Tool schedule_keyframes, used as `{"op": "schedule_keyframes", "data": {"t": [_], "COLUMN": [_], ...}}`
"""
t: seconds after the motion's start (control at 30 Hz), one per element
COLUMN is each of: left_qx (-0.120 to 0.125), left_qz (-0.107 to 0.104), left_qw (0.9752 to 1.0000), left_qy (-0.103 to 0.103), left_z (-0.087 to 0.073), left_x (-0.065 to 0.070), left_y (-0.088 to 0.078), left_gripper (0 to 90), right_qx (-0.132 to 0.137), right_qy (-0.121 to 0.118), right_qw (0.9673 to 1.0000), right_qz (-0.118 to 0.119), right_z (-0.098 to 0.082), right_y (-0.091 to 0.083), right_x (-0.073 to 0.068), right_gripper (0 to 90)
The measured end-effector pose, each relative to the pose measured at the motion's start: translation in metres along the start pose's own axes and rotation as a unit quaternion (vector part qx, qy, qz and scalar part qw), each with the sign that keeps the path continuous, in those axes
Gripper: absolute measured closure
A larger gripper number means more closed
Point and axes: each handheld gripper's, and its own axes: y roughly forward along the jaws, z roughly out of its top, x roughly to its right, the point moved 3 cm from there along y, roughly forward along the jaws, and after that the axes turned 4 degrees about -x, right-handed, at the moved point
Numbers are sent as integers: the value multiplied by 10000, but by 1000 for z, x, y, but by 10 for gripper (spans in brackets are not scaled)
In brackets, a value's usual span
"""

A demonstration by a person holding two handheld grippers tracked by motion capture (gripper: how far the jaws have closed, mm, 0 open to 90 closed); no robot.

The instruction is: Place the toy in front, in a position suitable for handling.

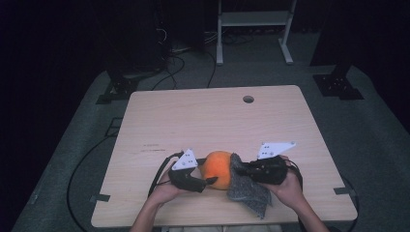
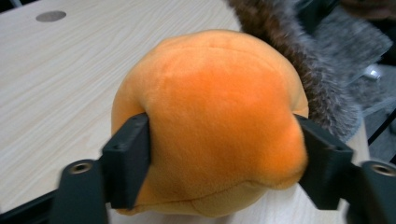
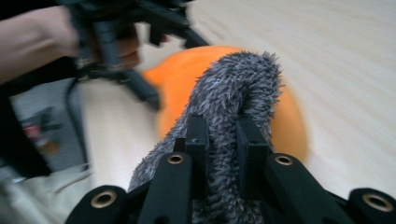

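Note:
An orange plush ball [image 1: 217, 166] rests on the wooden table [image 1: 217, 116] near its front edge. My left gripper [image 1: 211, 181] comes at it from the left. In the left gripper view, the left gripper [image 2: 224, 140] has a jaw on each side of the ball [image 2: 215, 93], and the pads dent the plush. My right gripper [image 1: 242, 169] is shut on a grey fuzzy cloth [image 1: 249, 191]. In the right gripper view, the right gripper [image 3: 224, 128] pinches a fold of the cloth [image 3: 243, 79] that drapes against the right side of the ball [image 3: 177, 79].
A round cable hole [image 1: 248, 99] sits near the table's far edge. A black cable [image 1: 159, 171] trails from the left gripper across the table's left part. On the floor behind the table stand a white frame [image 1: 254, 29] and black stand feet [image 1: 116, 89].

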Motion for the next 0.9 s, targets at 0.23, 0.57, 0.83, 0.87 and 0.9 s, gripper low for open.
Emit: {"op": "schedule_keyframes", "data": {"t": [0.23, 0.57, 0.83, 0.87, 0.9], "left_qx": [220, 91, 318, 285, 255], "left_qz": [-255, -44, -134, -123, -116], "left_qw": [9978, 9995, 9993, 9995, 9994], "left_qy": [-564, 315, -149, 27, 210], "left_z": [-2, 4, 7, 8, 8], "left_x": [-7, 9, 6, 9, 13], "left_y": [-2, -4, 0, 0, 1], "left_gripper": [213, 302, 306, 326, 334], "right_qx": [-512, -461, -425, -339, -254], "right_qy": [76, -811, -504, -540, -574], "right_qw": [9986, 9953, 9977, 9978, 9977], "right_qz": [-44, -245, 128, 197, 276], "right_z": [-17, 11, 4, 7, 11], "right_y": [10, 8, 5, 2, 0], "right_x": [8, -22, -14, -17, -20], "right_gripper": [776, 774, 783, 783, 783]}}
